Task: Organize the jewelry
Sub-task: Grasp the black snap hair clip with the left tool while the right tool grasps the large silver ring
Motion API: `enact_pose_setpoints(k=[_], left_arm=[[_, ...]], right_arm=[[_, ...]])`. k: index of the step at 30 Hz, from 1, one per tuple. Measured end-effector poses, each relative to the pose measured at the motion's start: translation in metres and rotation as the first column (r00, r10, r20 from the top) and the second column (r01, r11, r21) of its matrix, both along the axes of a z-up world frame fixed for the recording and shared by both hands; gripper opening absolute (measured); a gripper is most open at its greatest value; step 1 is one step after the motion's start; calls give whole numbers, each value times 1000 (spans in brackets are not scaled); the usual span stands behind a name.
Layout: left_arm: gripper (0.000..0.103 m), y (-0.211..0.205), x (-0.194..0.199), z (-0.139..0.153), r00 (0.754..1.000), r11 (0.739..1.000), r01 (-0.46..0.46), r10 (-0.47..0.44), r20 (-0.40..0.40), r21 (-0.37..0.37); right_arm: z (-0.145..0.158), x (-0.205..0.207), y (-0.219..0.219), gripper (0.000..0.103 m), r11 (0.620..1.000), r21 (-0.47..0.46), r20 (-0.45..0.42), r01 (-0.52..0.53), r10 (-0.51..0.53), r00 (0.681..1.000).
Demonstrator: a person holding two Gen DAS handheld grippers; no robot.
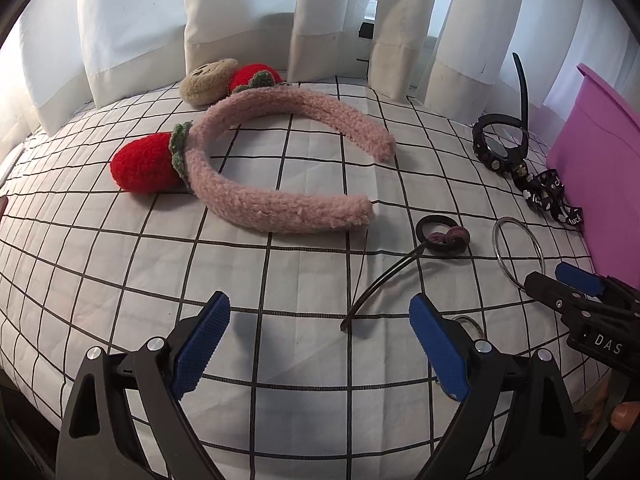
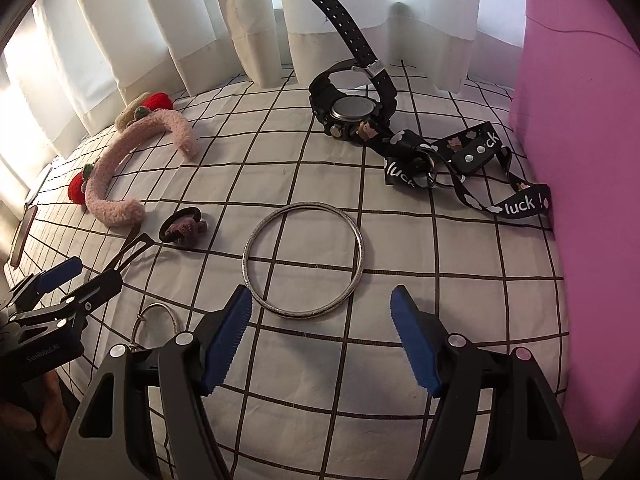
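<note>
A fluffy pink headband [image 1: 256,160] with red knitted strawberries lies on the checked cloth [image 1: 280,380], also far left in the right wrist view [image 2: 120,168]. A silver bangle [image 2: 304,258] lies just ahead of my right gripper [image 2: 320,344], whose blue pads stand open around empty cloth. My left gripper [image 1: 320,344] is open too, hovering over bare cloth near a thin dark hair clip [image 1: 384,276]. A black hair tie [image 1: 442,236], a black watch [image 2: 352,108] and a black "luck" strap [image 2: 460,164] lie nearby.
A pink box [image 2: 580,160] stands along the right side. White curtains [image 1: 240,20] hang behind the cloth. A small wire ring [image 2: 156,322] lies between the two grippers. A phone-like flat object [image 2: 24,236] rests at the far left edge.
</note>
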State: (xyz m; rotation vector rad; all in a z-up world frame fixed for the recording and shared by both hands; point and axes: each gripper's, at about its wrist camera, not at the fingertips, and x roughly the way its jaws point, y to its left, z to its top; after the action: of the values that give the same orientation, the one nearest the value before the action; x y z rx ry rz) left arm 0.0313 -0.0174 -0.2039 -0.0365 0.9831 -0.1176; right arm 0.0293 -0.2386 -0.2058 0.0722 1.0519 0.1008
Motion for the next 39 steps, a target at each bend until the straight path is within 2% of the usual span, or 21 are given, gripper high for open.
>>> enact_pose_setpoints(k=[9, 15, 18, 23, 30, 39], left_arm=[[91, -11, 6, -7, 1000, 999, 13, -14, 16, 42], [96, -19, 9, -11, 999, 996, 25, -28, 28, 83], [98, -20, 10, -12, 999, 996, 27, -30, 33, 86], [98, -21, 12, -13, 999, 996, 30, -34, 42, 86], [98, -20, 11, -12, 998, 996, 29, -33, 47, 85], [98, -20, 11, -12, 998, 996, 28, -32, 47, 85]], right_arm=[[-4, 11, 4, 71, 998, -57, 16, -3, 4, 1000], [-8, 19, 12, 78, 993, -117, 24, -16, 18, 1000], [-9, 22, 12, 81, 993, -116, 25, -18, 22, 999], [-7, 23, 10, 82, 997, -68, 21, -46, 47, 999], [-5, 22, 15, 82, 996, -62, 25, -68, 70, 997], [-9, 22, 23, 82, 990, -106, 23, -95, 98, 995]])
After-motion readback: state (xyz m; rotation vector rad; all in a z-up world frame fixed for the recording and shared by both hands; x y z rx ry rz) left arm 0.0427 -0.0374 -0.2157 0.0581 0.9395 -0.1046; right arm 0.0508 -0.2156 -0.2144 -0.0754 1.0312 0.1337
